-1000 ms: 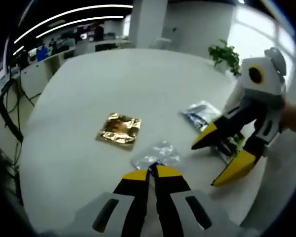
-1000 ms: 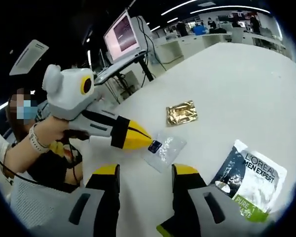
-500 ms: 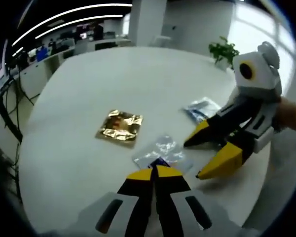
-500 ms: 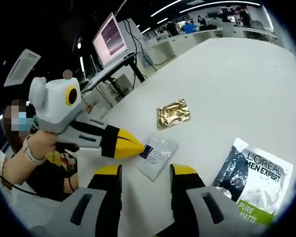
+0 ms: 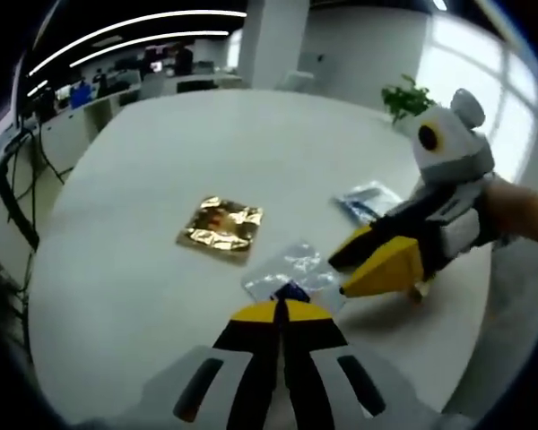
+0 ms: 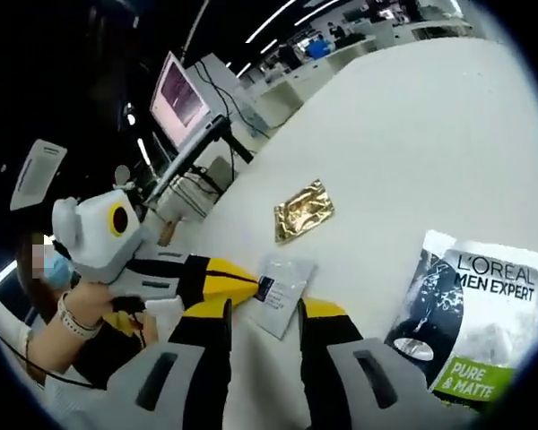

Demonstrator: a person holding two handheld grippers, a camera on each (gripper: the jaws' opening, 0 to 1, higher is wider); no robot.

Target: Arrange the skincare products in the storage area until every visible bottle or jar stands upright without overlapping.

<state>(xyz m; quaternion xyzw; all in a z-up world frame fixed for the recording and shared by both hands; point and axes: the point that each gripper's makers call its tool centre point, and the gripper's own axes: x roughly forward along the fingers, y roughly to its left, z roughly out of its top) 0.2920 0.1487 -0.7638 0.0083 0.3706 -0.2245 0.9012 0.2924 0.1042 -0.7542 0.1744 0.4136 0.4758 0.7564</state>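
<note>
A: Moved since a second ago?

B: Brought in close to the clear sachet from the right, and narrowed from a wide spread to a slim gap: so much for the right tongs. Not yet fully together, judging by the right gripper view. Cannot tell whether touching the film.

A: And the left tongs?

B: Pressed together, tips pinched on the sachet's dark printed corner, it seems. Probably pinned there to keep the slippery film from sliding while approached from the other side.

A: Lying where?

B: Flat on the white tabletop, just ahead of the left tips, between both pairs of tongs.

A: Feel of it?

B: Thin, crinkled, see-through plastic, glinting in patches; limp, likely to buckle rather than stand on edge. Hard to call upright at any point, being a flat packet and no bottle.

A: Around it?

B: Just beyond, apart from it, a gold foil sachet: square, wrinkled, mirror-bright. Farther right, a larger printed L'Oréal sachet, glossy, black and white with a green band, also flat. No overlap among the three. Smooth, matte tabletop, rounded at the far edge.
</note>
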